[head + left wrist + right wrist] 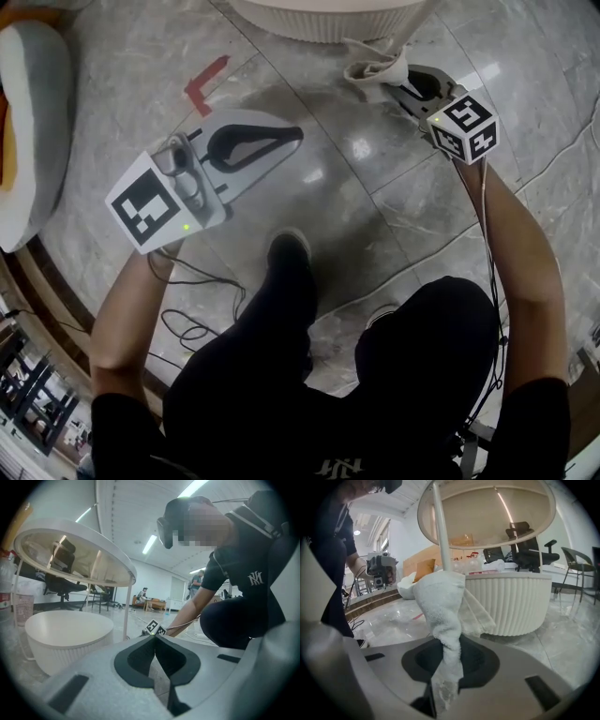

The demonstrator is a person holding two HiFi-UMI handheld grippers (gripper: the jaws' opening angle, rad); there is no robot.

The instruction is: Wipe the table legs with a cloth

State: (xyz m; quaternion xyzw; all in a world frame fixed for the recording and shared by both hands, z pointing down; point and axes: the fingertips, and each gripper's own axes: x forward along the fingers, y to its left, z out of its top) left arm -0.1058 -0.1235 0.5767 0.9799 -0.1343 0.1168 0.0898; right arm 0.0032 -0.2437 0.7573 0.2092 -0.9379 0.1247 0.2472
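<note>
Terry cloth [440, 606]: white, bunched and twisted, pinched in my right gripper [447, 641]. It sits low over the floor [375, 178], right in front of the leg [440, 527].
Contact with leg: I can't tell if it is touching or just beside; the wad covers the leg's lower end in the right gripper view.
Handling: I judge it soft, light and limp, with a nap that grips rather than slips. It will flop and fold, and nothing about it is fragile.
Where to hold: at the twisted neck, as it is now. That leaves a fat wad ahead of the jaws to press round the leg and a short tail hanging behind.
Right gripper: clenched on the cloth, with the jaws squeezed onto the neck.
Left gripper [153, 637]: jaws closed together with nothing between them, hovering over the floor well apart from the cloth.
Leg: a thin white rod running up to the round top [487, 513].
Base [511, 602]: ribbed white drum on the floor, just behind the cloth.
Risk: my guess is the wad slips off the thin rod unless I wrap it.
</note>
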